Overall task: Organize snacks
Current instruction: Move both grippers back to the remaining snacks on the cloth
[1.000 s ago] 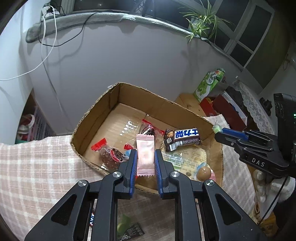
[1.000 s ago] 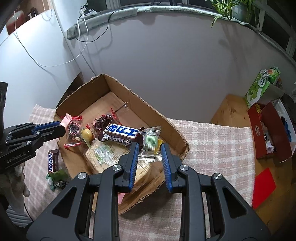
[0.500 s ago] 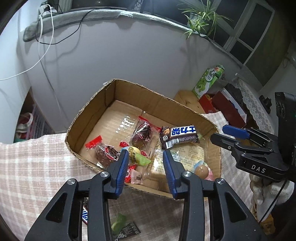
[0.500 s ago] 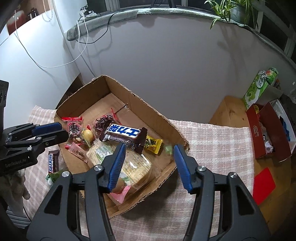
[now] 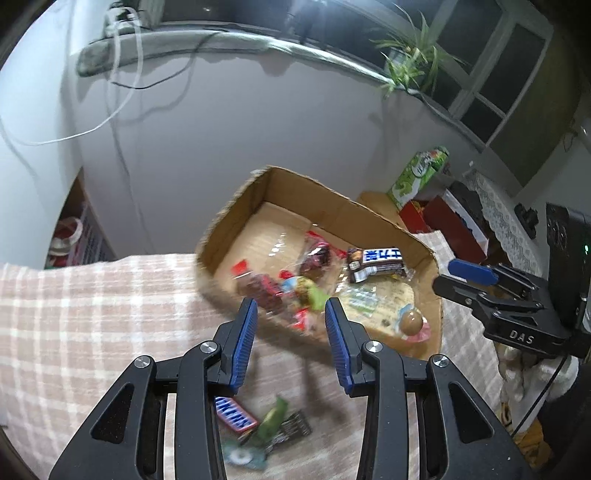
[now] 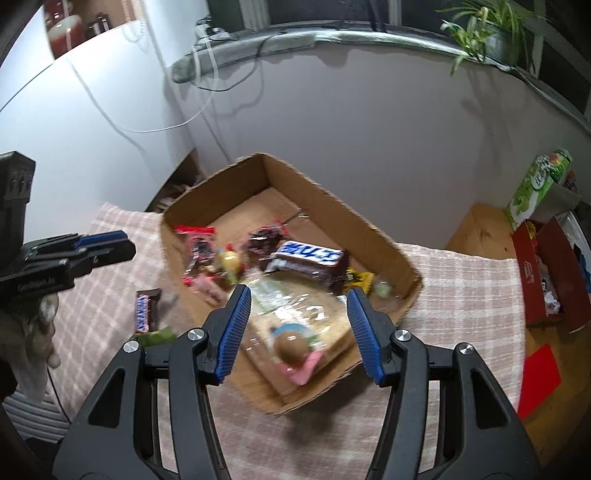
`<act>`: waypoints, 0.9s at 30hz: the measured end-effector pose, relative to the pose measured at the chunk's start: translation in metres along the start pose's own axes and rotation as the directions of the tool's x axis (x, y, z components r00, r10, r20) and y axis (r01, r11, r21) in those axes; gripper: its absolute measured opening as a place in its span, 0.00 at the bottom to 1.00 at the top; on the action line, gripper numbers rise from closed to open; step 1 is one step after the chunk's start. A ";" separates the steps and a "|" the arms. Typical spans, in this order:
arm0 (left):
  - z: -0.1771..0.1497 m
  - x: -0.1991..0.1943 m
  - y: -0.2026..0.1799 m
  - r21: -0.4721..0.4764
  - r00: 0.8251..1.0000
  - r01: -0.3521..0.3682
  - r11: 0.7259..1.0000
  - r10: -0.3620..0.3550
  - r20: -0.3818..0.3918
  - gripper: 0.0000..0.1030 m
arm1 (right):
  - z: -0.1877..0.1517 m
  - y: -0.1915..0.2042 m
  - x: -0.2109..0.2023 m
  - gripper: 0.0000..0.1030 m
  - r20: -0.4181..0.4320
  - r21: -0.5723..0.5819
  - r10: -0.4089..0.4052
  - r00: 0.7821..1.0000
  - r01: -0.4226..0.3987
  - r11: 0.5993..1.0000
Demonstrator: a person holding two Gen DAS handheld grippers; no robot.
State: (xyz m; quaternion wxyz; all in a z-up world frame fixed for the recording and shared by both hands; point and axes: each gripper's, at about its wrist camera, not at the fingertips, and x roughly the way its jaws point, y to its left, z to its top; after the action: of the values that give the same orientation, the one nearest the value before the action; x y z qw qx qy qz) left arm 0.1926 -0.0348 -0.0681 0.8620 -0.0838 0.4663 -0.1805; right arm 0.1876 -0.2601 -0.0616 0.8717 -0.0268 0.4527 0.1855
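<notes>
An open cardboard box (image 5: 236, 210) (image 6: 210, 206) stands on the checked cloth and holds several wrapped snacks. Among them are a chocolate bar with a blue-and-white label (image 5: 376, 258) (image 6: 310, 256), a pink candy (image 6: 207, 291), a small green candy (image 6: 382, 290) and a brown ball snack (image 5: 412, 323) (image 6: 291, 345). My left gripper (image 5: 290, 306) (image 6: 125, 245) hovers open over the box's near wall with nothing between its fingers. My right gripper (image 6: 299, 295) (image 5: 447, 277) is open and bare above the box's near right corner. A Snickers bar (image 5: 234, 413) (image 6: 146, 310) and a green wrapper (image 5: 273, 421) (image 6: 155, 336) lie on the cloth outside the box.
A green carton (image 5: 421, 173) (image 6: 539, 184) and a red box (image 6: 546, 273) sit on the wooden table to the right. A red card (image 6: 539, 380) lies there too. The wall, cables and a potted plant (image 6: 480, 29) are behind the box.
The left gripper opened and dropped the pink candy into the box. The right gripper opened and let the green candy fall in. Both have pulled back and up from the box.
</notes>
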 end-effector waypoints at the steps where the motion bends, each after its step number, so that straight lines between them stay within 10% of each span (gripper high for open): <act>1: -0.002 -0.004 0.006 -0.013 1.000 -0.003 1.000 0.003 0.004 0.35 | -0.001 0.005 -0.002 0.55 0.001 -0.007 0.013 1.000 -0.013 1.000; 18: -0.065 -0.028 0.063 -0.182 0.999 -0.034 0.983 0.029 -0.032 0.35 | -0.046 0.093 0.011 0.55 -0.117 -0.163 0.162 0.980 -0.180 0.970; 27: -0.105 -0.017 0.049 -0.124 0.993 -0.029 0.992 0.015 -0.115 0.35 | -0.068 0.121 0.053 0.55 -0.245 -0.293 0.135 0.960 -0.206 0.933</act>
State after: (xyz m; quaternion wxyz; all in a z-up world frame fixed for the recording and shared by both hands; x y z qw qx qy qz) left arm 0.1078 0.0197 -0.1282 0.8290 -0.1224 0.5259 -0.1455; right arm 0.1199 -0.1463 -0.1296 0.7807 -0.1468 0.5119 0.3270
